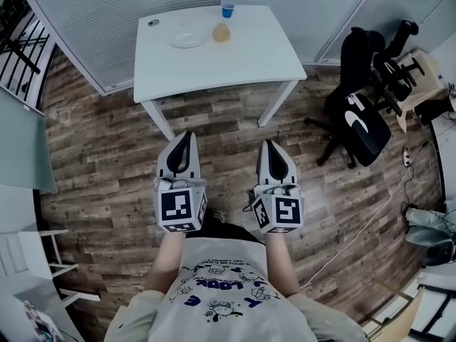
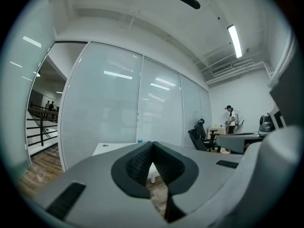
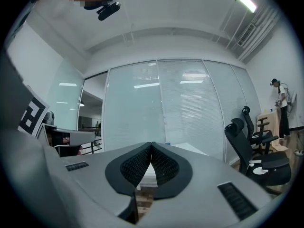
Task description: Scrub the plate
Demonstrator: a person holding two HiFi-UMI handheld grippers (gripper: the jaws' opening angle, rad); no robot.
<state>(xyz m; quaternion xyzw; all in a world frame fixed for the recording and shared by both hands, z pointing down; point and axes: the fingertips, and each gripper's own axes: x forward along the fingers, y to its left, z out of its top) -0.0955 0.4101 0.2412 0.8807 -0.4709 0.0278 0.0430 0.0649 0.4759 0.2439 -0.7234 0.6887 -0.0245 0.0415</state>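
Head view: approach step, nothing scrubbed; left claw (image 1: pixel 184 137) and right claw (image 1: pixel 273 147) empty, jaws together, well short of bench (image 1: pixel 214 66) at twelve o'clock carrying plate (image 1: pixel 187 40), with probable sponge (image 1: pixel 221 32) at its three o'clock; next needs closing in, jaws parted.

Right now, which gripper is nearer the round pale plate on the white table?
Left. The left gripper points almost straight at the plate from short of the table; the right gripper sits farther to the right.

surface: white table (image 1: pixel 214 63) | on it — plate (image 1: pixel 187 40), tan sponge (image 1: pixel 221 32) beside, blue cup (image 1: pixel 227 10), small dark object (image 1: pixel 153 23)
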